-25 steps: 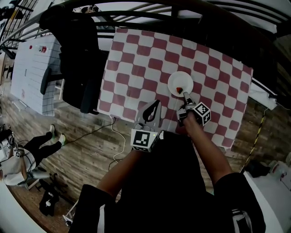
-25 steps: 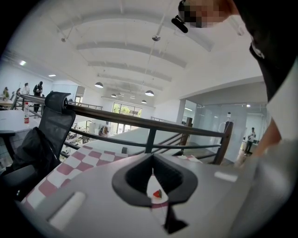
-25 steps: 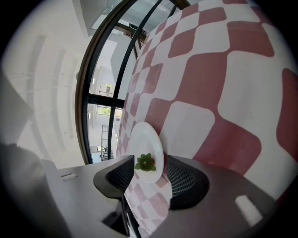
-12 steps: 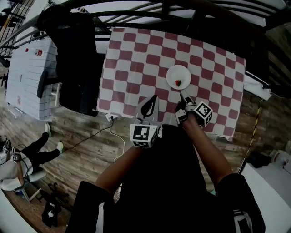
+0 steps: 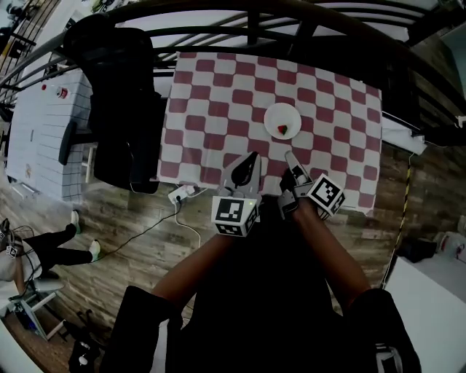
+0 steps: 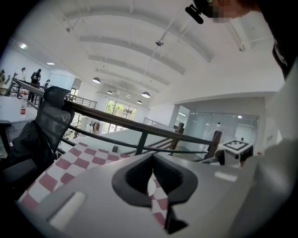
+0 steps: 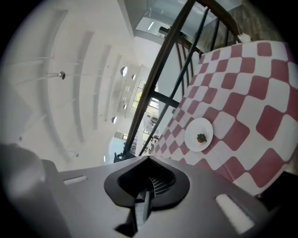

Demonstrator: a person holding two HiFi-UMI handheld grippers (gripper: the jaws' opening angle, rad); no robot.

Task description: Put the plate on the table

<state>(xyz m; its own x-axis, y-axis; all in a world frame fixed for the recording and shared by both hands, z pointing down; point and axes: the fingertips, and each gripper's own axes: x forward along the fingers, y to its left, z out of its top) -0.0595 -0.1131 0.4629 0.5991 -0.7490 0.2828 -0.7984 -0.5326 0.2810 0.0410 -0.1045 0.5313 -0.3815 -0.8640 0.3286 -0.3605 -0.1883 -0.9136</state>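
Observation:
A small white plate [image 5: 282,121] lies flat on the red-and-white checked table [image 5: 211,109], with a small red and green bit of food on it. My right gripper [image 5: 289,155] hovers near the table's front edge, a short way back from the plate, its jaws shut on nothing. In the right gripper view the plate [image 7: 199,135] sits well beyond the closed right gripper [image 7: 149,158]. My left gripper [image 5: 251,156] is beside it to the left, also over the front edge, jaws together and empty. The left gripper [image 6: 152,157] points up and across the cloth toward the railing.
A black office chair draped with dark clothing [image 5: 120,95] stands off the table's left end. A dark metal railing [image 5: 291,18] runs behind the table. A power strip with a white cable [image 5: 182,195] lies on the wooden floor below the front edge. A white desk [image 5: 44,124] is far left.
My right gripper has pulled back from the plate toward the table's front edge and its jaws have shut. The plate stays on the cloth. The left gripper has barely moved.

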